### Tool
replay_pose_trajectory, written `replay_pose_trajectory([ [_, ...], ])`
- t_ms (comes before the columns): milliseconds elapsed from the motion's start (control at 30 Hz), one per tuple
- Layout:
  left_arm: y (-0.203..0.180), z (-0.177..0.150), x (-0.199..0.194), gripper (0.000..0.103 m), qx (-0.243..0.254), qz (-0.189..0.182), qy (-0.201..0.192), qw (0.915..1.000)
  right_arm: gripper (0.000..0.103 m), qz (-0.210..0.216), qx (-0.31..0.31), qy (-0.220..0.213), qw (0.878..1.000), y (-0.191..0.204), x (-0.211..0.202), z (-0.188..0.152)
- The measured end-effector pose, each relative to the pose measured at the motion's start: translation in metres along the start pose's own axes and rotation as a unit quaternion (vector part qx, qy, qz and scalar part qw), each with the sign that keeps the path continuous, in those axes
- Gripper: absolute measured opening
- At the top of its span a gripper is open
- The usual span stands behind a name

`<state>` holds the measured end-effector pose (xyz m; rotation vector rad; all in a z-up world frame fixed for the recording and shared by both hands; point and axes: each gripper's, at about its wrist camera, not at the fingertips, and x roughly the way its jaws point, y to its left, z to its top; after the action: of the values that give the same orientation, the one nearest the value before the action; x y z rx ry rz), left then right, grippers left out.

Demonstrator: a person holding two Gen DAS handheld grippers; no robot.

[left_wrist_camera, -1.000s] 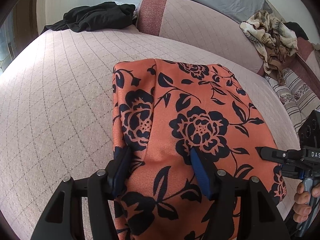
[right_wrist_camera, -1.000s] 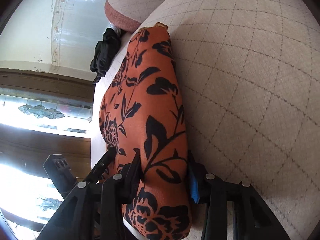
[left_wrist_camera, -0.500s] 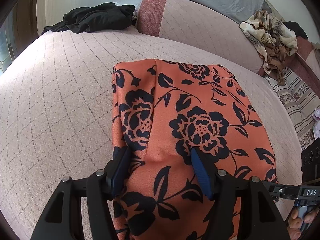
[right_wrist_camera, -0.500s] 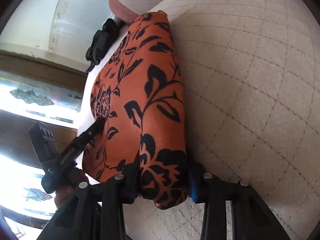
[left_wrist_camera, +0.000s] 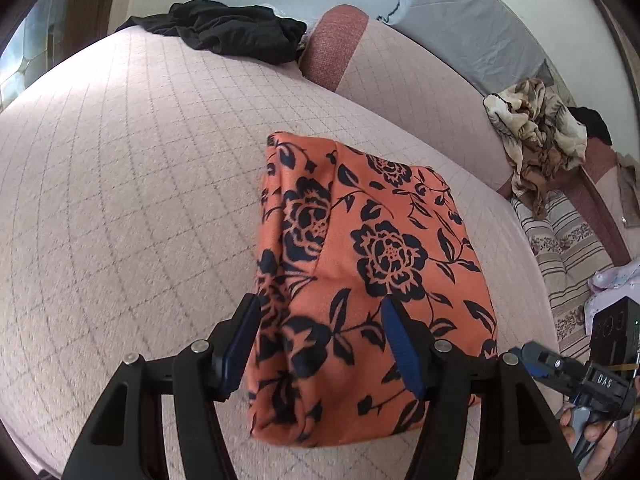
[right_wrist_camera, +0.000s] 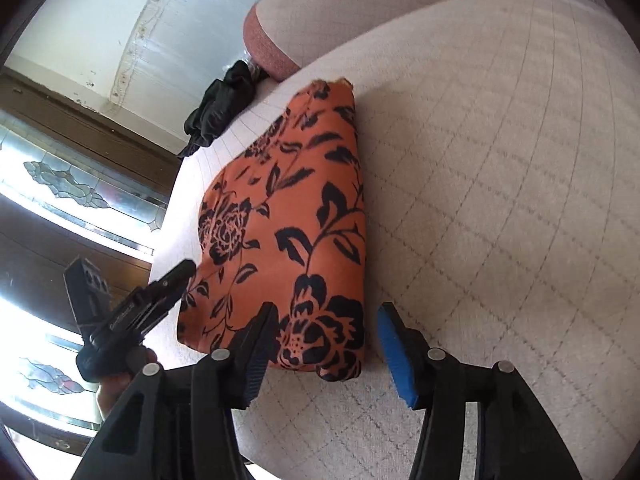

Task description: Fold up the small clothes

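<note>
**Orange cloth lies folded, both grippers open**

Quilted pale fabric of the bed (left_wrist_camera: 120, 200) fills most of both views; it gives you a wide, flat place for folding. A pink bolster (left_wrist_camera: 332, 52) lies at the top centre of the left wrist view, and a black garment (left_wrist_camera: 228, 32) is bunched just to the left of it, well apart from your work. At the right edge you see a crumpled beige cloth (left_wrist_camera: 536, 128), probably waiting for its turn.

Your orange floral garment (left_wrist_camera: 368, 272) lies in the centre of the frame as a compact folded rectangle, flat on the bed. I judge this fold is nearly complete.

Your left gripper (left_wrist_camera: 320, 344) has its jaws wide apart around the near edge of the garment. They do not pinch anything, so the cloth rests by its own weight. Your right gripper (right_wrist_camera: 326, 344) is also spread wide at the bottom of its frame: one finger sits over the near corner, the other is on the bare bed, and it holds nothing.
</note>
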<state>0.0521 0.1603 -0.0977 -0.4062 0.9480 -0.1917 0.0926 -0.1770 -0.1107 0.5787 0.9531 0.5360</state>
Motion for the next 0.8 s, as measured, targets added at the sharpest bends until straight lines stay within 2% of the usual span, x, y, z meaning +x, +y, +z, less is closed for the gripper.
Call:
replay_pose_trajectory([
  [33,0.006,-0.008,0.003,0.050,-0.008,0.002,0.019,0.9998,0.058,0.006,-0.009,-0.010,1.000,0.006,-0.006,0.004],
  [67,0.014,-0.016,0.012,0.026,-0.012,0.008,0.049,0.9987,0.059,0.014,-0.019,-0.017,1.000,0.014,-0.008,0.008],
  [100,0.022,-0.023,0.018,0.026,-0.024,-0.007,0.060,0.9979,0.059,0.024,-0.030,-0.021,0.999,0.022,-0.009,0.011],
  [167,0.028,-0.021,0.014,0.026,-0.045,-0.025,0.056,0.9971,0.065,0.045,-0.050,-0.019,0.998,0.039,0.000,0.018],
  [233,0.022,-0.015,0.009,0.026,-0.044,-0.028,0.057,0.9970,0.066,0.046,-0.060,0.005,0.997,0.046,0.022,0.020],
  [300,0.017,-0.006,0.005,0.027,-0.035,-0.029,0.057,0.9973,0.066,0.036,-0.051,0.047,0.997,0.041,0.051,0.018],
  [367,0.018,0.010,0.002,0.039,-0.034,-0.036,0.045,0.9978,0.066,0.037,-0.046,0.051,0.997,0.037,0.058,0.014],
  [400,0.018,0.022,0.002,0.040,-0.032,-0.034,0.033,0.9984,0.067,0.040,-0.049,0.047,0.997,0.037,0.057,0.013],
  [467,0.020,0.051,0.016,0.039,-0.029,-0.036,0.028,0.9985,0.067,0.043,-0.052,0.048,0.997,0.037,0.058,0.012],
  [533,0.023,0.080,0.048,0.036,-0.037,-0.033,0.059,0.9970,0.067,0.045,-0.055,0.049,0.996,0.034,0.056,0.009],
  [567,0.024,0.091,0.069,0.025,-0.042,-0.030,0.081,0.9953,0.067,0.047,-0.055,0.049,0.996,0.033,0.056,0.009],
  [633,0.030,0.109,0.100,0.025,-0.056,-0.028,0.109,0.9921,0.067,0.047,-0.057,0.050,0.996,0.033,0.056,0.008],
  [733,0.034,0.137,0.115,0.024,-0.071,-0.030,0.102,0.9918,0.067,0.050,-0.059,0.051,0.996,0.033,0.056,0.007],
  [800,0.032,0.144,0.116,0.024,-0.063,-0.022,0.102,0.9925,0.067,0.049,-0.063,0.051,0.995,0.033,0.057,0.005],
])
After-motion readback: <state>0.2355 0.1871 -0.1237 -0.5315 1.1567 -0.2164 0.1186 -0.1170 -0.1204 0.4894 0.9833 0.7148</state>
